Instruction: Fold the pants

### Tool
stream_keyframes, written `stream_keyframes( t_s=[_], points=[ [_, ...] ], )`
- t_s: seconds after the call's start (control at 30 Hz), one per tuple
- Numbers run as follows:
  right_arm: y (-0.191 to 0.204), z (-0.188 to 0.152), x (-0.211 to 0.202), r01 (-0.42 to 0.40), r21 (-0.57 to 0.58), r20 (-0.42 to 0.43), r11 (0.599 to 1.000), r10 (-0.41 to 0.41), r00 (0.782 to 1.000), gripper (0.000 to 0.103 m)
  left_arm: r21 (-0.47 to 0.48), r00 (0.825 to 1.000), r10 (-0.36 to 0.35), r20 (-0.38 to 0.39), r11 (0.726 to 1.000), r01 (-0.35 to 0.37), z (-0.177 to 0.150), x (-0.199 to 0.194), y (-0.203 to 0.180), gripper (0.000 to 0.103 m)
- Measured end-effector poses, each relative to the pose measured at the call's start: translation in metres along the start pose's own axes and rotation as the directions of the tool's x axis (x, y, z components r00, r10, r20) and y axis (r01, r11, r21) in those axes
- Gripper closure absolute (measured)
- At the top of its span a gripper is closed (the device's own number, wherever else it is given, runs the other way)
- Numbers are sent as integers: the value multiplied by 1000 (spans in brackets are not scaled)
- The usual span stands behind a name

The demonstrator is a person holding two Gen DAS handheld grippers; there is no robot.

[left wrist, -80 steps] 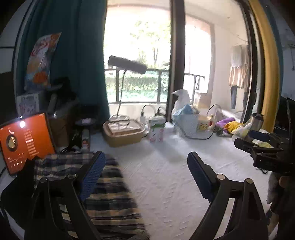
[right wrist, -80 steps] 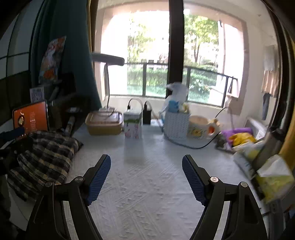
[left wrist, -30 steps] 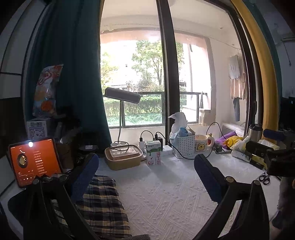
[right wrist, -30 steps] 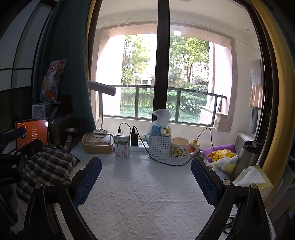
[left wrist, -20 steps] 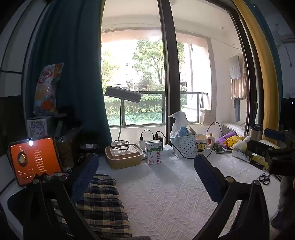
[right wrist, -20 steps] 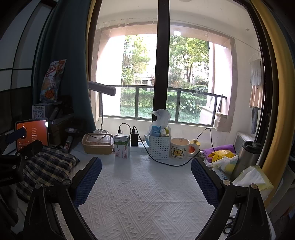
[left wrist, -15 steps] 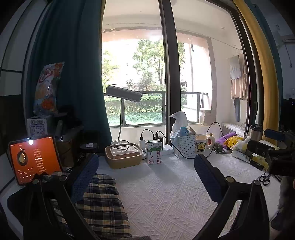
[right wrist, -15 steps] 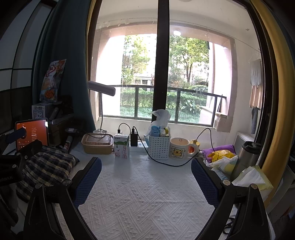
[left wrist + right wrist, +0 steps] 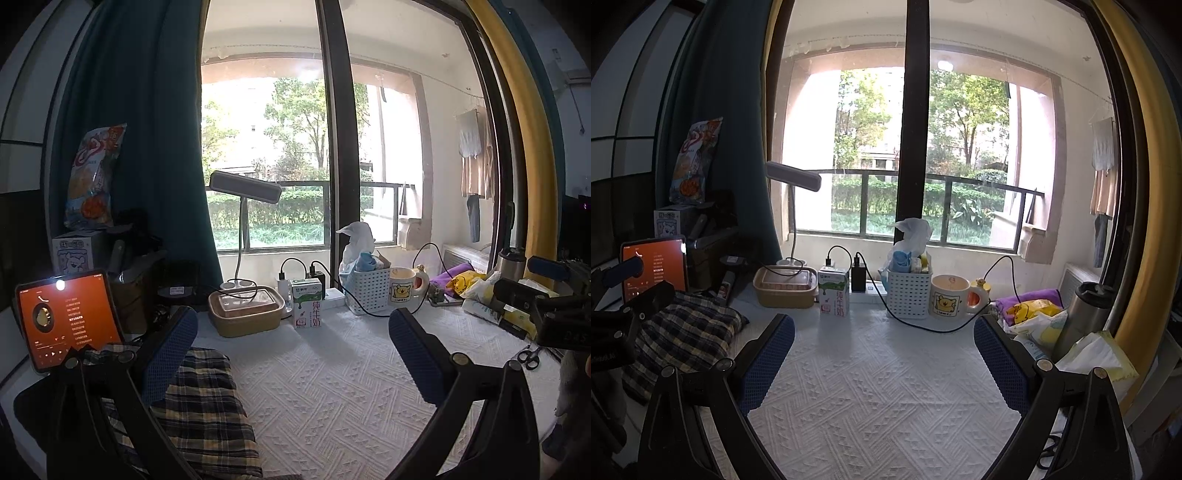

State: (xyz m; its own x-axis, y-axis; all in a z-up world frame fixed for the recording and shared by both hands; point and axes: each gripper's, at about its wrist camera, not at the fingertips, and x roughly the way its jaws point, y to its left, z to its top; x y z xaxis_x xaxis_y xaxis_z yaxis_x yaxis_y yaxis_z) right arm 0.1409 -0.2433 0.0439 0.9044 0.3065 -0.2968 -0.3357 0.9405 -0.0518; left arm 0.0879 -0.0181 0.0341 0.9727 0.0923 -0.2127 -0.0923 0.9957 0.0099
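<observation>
The plaid pants [image 9: 199, 417] lie folded in a bundle at the left end of the white textured table cover [image 9: 332, 387], under the left finger of my left gripper [image 9: 291, 354]. That gripper is open and empty, held above the table. In the right wrist view the pants [image 9: 683, 336] lie at the left, with the left gripper's body in front of them. My right gripper [image 9: 882, 358] is open and empty over the middle of the cover [image 9: 879, 387]. It also shows in the left wrist view at the right edge.
Along the window stand a tablet [image 9: 66, 317], a lidded container [image 9: 245, 314] under a desk lamp [image 9: 243, 192], a milk carton [image 9: 833, 291], a white basket [image 9: 909, 291], a mug [image 9: 951, 297] with a cable, a steel flask [image 9: 1084, 317] and bags. Scissors [image 9: 528, 356] lie at the right.
Both grippers rose and tilted up from the table since 2.7 s ago, staying open. Over the last second nothing has visibly moved.
</observation>
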Motion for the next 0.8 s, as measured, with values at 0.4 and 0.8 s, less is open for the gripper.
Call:
stream_keyframes(
  t_s=[0.4,0.8],
  points=[
    [-1,1,1,4,0,-3,1000,-4,1000,4,-5,1000,-6,0,1000,6,1,1,3,1],
    [-2,-1,3,6,-4,-8,1000,-6,1000,4,-4,1000,-11,1,1000,11,2,0,3,1]
  ],
)
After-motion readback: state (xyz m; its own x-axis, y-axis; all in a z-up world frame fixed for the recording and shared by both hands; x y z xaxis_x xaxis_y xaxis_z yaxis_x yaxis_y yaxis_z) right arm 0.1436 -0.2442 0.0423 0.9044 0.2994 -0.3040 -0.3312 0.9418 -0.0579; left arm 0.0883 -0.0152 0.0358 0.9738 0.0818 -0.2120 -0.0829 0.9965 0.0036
